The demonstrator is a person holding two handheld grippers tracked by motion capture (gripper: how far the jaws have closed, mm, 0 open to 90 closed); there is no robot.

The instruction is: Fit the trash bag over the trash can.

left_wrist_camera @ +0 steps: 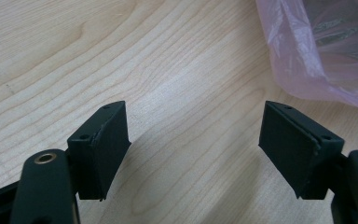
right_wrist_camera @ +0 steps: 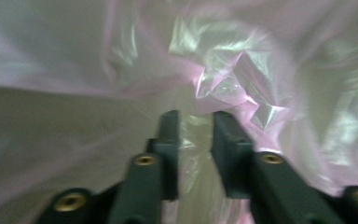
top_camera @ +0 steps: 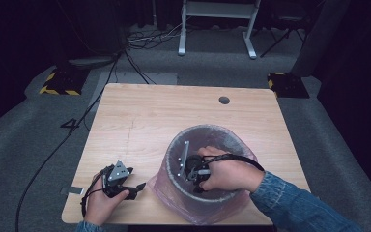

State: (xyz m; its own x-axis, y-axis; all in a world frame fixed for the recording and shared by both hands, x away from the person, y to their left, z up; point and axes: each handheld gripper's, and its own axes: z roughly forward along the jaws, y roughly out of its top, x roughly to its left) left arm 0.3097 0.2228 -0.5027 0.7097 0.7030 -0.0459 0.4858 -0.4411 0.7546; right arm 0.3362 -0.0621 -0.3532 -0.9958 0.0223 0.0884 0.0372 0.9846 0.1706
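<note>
The bin (top_camera: 207, 193) stands at the counter's (top_camera: 140, 116) near edge, lined with a pink bag (right_wrist_camera: 121, 60). The right claw (right_wrist_camera: 195, 130) is down inside it, jaws nearly closed on a fold of the bag film that runs straight ahead at 12 o'clock. The left claw (left_wrist_camera: 196, 144) rests released on the counter, the bag (left_wrist_camera: 317, 51) at its 2 o'clock, so the right is nearer.
</note>
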